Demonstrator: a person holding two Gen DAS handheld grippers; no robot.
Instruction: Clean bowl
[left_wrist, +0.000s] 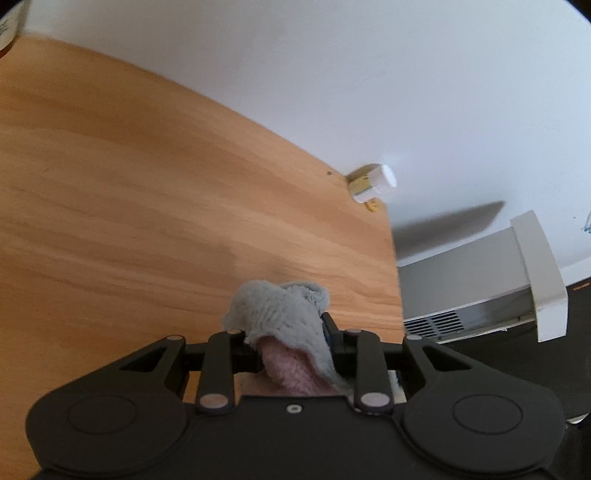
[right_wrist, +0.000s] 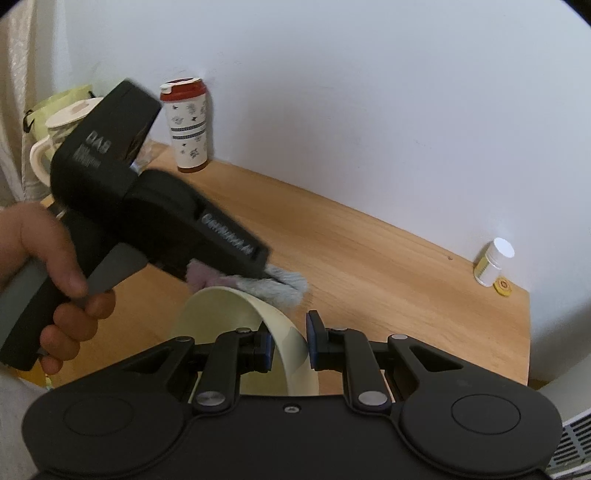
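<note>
The bowl (right_wrist: 236, 332) is held tilted above the bench (right_wrist: 369, 266), its rim pinched by the right gripper (right_wrist: 290, 343), so the cloth (left_wrist: 280, 314) clamped in the left gripper (left_wrist: 288, 332) can be wiped along it.

Little is reading clearly. In the right wrist view, the black housing of the left gripper (right_wrist: 275, 275) is showing the pale letters "DAS" on its upper block, with smaller lines beneath blurring past reading. A longer pale word is running along its lower body, smeared and illegible. The tumbler (right_wrist: 186, 127) at the table's far edge is carrying only flower prints and a patterned band.
</note>
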